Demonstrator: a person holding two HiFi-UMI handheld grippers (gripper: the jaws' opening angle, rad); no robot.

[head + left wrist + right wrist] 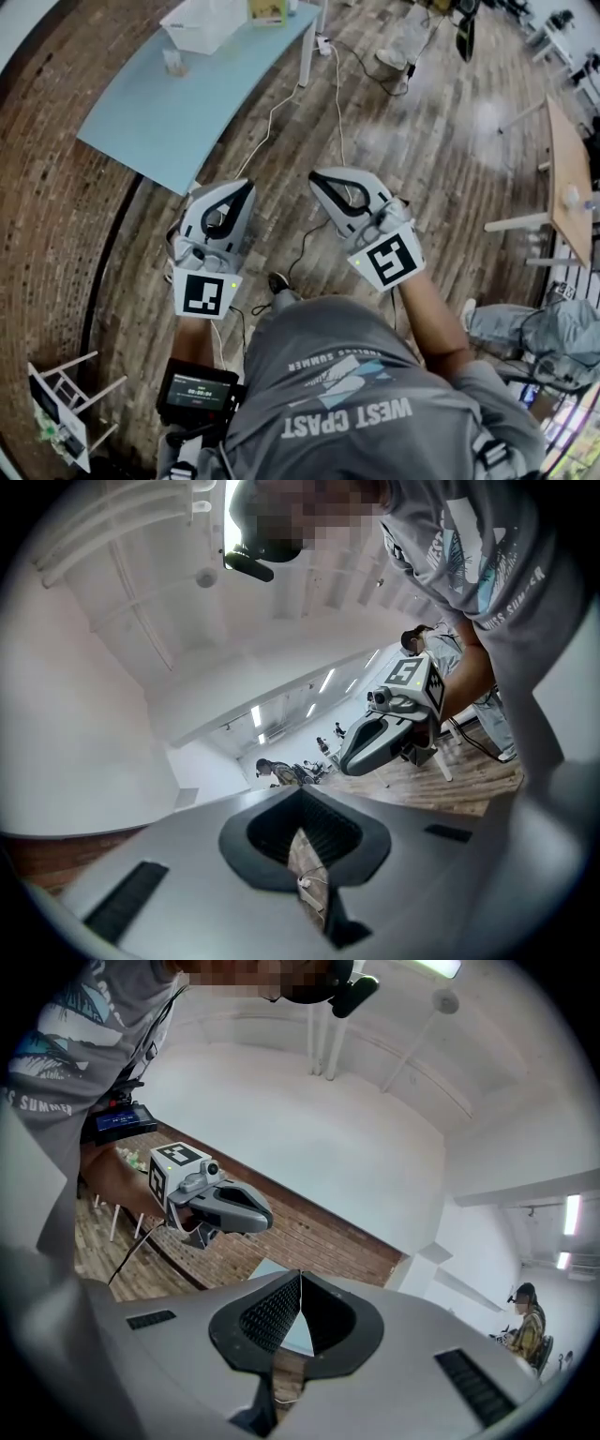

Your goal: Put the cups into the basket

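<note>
both grippers over wood floor [431, 141], well apart from worktop [178, 117], near side of it; left gripper [236, 195] fingers pressed together, nothing between; right gripper [326, 186] fingers pressed together too, empty; cup [175, 62] stands on worktop, toward far end; white basket [192, 33] on worktop just beyond cup; white cable [337, 94] on floor beside worktop leg
</note>
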